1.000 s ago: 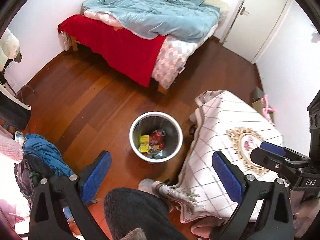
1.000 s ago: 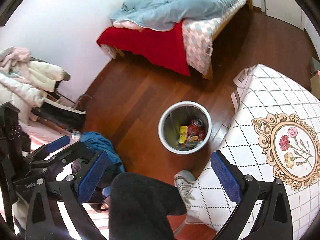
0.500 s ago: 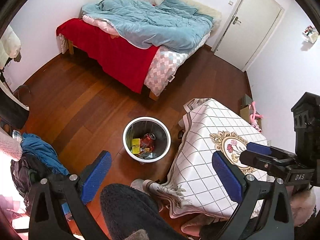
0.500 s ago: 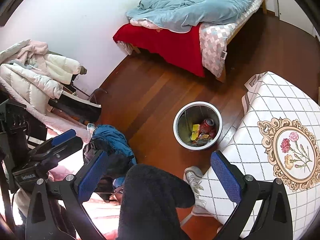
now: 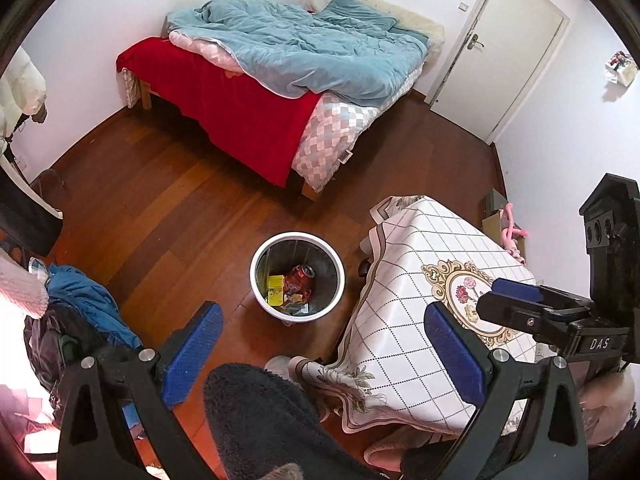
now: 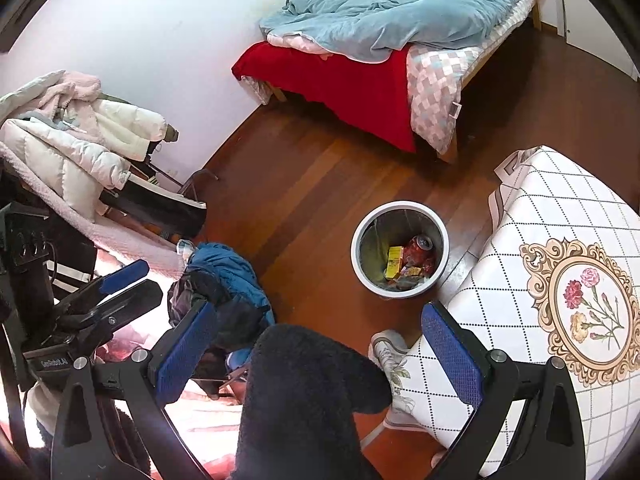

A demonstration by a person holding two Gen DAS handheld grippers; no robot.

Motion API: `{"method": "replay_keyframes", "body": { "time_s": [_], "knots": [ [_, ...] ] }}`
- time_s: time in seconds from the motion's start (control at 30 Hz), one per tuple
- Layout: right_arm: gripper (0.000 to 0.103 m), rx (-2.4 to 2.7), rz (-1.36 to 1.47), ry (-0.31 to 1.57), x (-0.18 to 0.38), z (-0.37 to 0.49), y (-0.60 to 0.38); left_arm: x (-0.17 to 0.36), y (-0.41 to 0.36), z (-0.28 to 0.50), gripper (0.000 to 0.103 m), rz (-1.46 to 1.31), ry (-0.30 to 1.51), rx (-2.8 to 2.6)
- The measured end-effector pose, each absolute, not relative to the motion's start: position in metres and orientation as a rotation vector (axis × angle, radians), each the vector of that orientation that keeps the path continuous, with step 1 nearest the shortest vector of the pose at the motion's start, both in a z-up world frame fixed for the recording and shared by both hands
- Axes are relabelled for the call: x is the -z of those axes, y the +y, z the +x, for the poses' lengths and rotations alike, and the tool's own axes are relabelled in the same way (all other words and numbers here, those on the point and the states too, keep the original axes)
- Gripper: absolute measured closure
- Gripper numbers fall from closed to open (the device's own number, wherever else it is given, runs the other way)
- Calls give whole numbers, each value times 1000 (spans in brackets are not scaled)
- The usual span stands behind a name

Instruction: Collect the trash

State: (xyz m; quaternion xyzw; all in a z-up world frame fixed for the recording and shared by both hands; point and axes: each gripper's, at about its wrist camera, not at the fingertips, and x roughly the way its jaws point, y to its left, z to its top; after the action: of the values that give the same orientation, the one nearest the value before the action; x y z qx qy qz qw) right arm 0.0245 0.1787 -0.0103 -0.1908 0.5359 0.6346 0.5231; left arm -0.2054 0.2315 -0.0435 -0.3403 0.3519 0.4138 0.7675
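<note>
I'm looking down on a white-rimmed trash bin (image 5: 297,276) standing on the wooden floor (image 5: 168,208), just beside the tabletop (image 5: 404,320) with its checked floral cloth. Inside the bin lie a crushed red can (image 5: 301,276), a yellow carton (image 5: 275,290) and some crumpled wrappers I can't make out. From the right side, the bin (image 6: 400,254) shows the same contents. My left gripper (image 5: 320,340) has its blue-padded fingers (image 5: 192,352) spread wide with nothing between them. My right gripper (image 6: 316,344) is likewise spread wide and empty. Both hang above the floor, well apart from the bin. A blue jacket (image 6: 228,276) lies heaped on the floor to the left.
</note>
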Motion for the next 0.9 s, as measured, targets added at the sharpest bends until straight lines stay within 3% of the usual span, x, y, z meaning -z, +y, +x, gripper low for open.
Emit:
{"method": "replay_keyframes", "body": {
  "time_s": [0.9],
  "knots": [
    [0, -1524, -501, 1277, 11, 24, 177, 46, 233, -205, 0, -746, 770, -906]
  ]
}}
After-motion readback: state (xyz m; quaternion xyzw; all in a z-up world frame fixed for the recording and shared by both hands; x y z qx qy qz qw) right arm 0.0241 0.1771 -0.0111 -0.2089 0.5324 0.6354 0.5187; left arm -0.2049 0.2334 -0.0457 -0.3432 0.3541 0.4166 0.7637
